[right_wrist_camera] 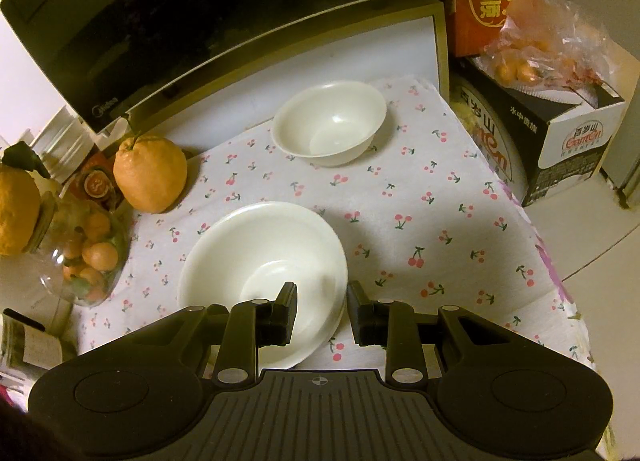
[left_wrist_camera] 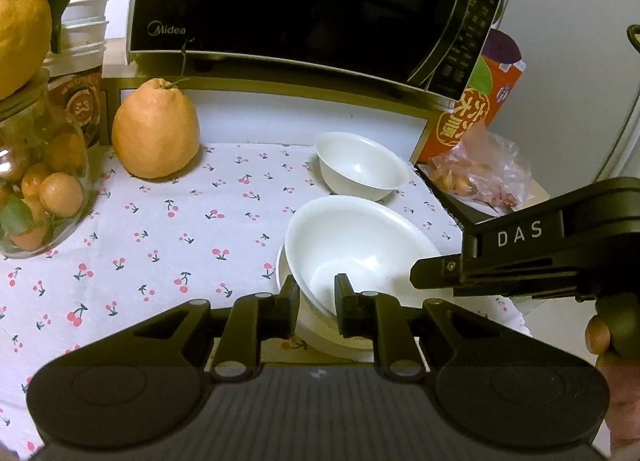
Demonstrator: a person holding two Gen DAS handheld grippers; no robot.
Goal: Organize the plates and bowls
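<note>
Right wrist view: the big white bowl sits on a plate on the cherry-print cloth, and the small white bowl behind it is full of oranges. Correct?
Not quite. The small white bowl is empty, as the right wrist view shows looking into it. The rest holds: the big white bowl sits on a plate on the cherry-print cloth, with the small one behind it.

A cherry-print tablecloth [right_wrist_camera: 400, 197] carries a plate [right_wrist_camera: 316, 341], a small bowl [right_wrist_camera: 330, 123], a citrus fruit [right_wrist_camera: 150, 173] and a jar [right_wrist_camera: 86, 257].
</note>
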